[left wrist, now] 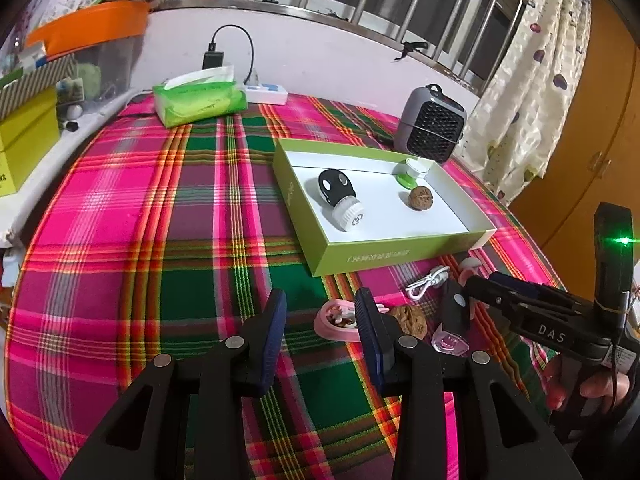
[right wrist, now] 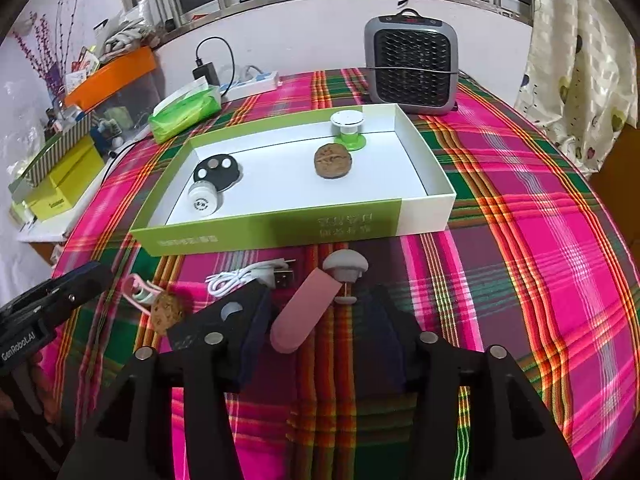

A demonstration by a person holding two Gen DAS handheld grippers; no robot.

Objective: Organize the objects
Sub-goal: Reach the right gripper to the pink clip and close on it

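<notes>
Right wrist view: pink case (right wrist: 303,309) lies between the parted jaws.

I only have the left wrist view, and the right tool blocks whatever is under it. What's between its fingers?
Observer: A pink case lies flat between the open fingers of the right tool, not gripped.
Operator: Anything at its far end?
Observer: A grey mushroom-shaped knob sits at that end, toward the box.
Operator: Is the cable in the way?
Observer: No. The cable ends in a USB plug that lies just beyond the left finger, not between the two.
</notes>
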